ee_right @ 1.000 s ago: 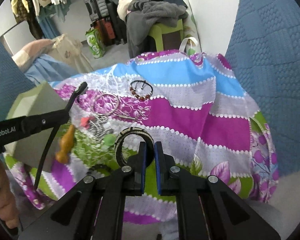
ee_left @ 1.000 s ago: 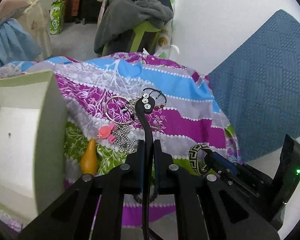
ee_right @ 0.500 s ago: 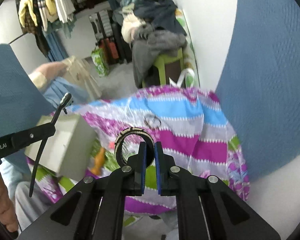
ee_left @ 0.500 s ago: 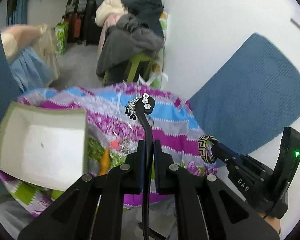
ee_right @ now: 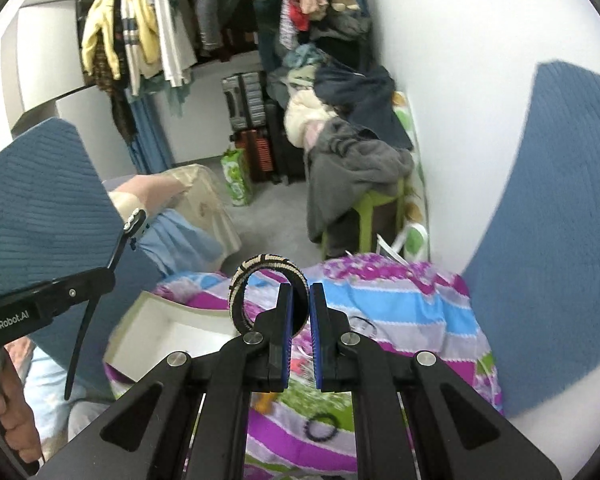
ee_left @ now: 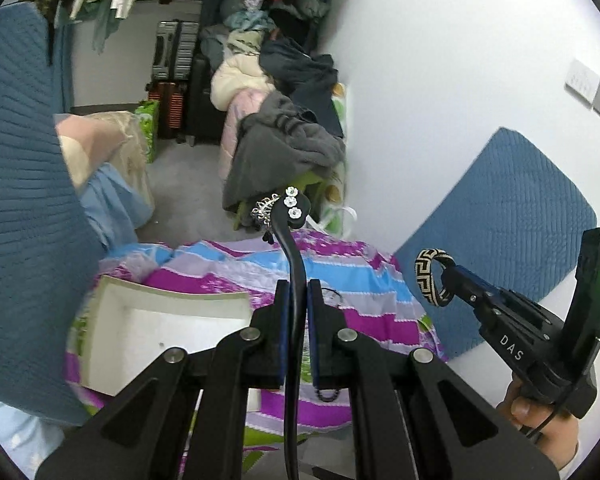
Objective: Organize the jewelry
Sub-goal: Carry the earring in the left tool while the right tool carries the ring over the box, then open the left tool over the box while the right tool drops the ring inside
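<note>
The left gripper (ee_left: 295, 308) has its fingers clamped on the thin stem of a black hair clip (ee_left: 291, 240), whose flowered head stands well above the tips; a beaded dangle hangs off its side. That narrow hold could let the clip swivel or slip, and the dangle could snag. The right gripper (ee_right: 298, 316) has its fingers pinched on one wall of a woven patterned bangle (ee_right: 260, 280), most of the ring jutting left; it could tip out if jolted. Below, on the striped cloth (ee_right: 412, 312), the white box (ee_left: 148, 328) shows a bare floor, one dark speck only. Farther right a thin black bracelet (ee_right: 363, 323) lies loose, and a black beaded ring (ee_right: 320, 429) lies nearer.
</note>
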### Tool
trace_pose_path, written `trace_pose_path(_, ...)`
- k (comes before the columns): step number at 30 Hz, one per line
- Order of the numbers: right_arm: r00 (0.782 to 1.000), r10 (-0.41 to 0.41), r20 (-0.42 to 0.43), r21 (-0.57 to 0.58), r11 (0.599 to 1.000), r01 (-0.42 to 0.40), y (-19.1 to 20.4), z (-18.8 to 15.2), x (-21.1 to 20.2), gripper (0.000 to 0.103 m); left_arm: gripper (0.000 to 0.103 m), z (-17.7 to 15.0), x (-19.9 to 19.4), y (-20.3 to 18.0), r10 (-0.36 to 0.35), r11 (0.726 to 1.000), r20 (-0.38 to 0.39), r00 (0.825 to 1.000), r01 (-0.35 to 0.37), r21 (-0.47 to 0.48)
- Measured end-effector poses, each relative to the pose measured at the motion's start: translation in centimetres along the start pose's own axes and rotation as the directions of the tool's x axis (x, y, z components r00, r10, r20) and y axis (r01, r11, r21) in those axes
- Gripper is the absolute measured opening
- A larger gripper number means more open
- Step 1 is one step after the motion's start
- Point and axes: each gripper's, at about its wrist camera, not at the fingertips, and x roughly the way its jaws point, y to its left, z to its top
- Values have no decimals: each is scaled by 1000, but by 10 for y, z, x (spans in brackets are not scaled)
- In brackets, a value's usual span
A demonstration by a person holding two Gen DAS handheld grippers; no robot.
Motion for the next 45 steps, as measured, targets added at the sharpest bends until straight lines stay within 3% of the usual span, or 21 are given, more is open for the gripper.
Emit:
trace_pose_path(9, 998, 32, -51, -31, 999, -33, 62, -12, 40, 6, 8, -9, -7, 70, 41, 999, -6, 999, -42, -27)
trace_pose_path(24, 968, 42, -247, -83, 994, -65, 120, -81, 123, 6, 8, -65, 53, 153, 50, 994, -155, 987, -64, -88)
trace_pose_path(31, 943, 37, -331, -88, 994, -70, 128, -109, 158, 6, 8, -90, 81, 172, 47, 991, -238, 970, -75, -108)
trace_pose_path(37, 932, 47, -360, -78, 994, -80, 127, -115, 164, 6, 8, -94, 81, 166, 64, 995, -247, 967, -82, -63)
trace_pose_path(40, 929, 61, -364, -64, 994, -90, 123, -113, 160, 13, 8, -94, 78, 165, 68, 993, -244, 967, -88, -75)
trace_pose_path(41, 930, 67, -362, -61, 994, -96, 123, -111, 158, 23, 10, -94, 75, 165, 54, 993, -241, 969, -78, -87)
trace_pose_path(43, 933, 86, -349, -58, 992, -114, 121, -107, 152, 27, 24, -92, 70, 163, 63, 992, -240, 969, -87, -94)
trace_pose_path(44, 935, 90, -343, -59, 991, -117, 121, -105, 149, 27, 42, -90, 68, 162, 70, 991, -237, 969, -94, -93)
trace_pose_path(45, 940, 91, -330, -60, 991, -117, 119, -100, 142, 27, 52, -88, 61, 160, 72, 991, -218, 973, -94, -92)
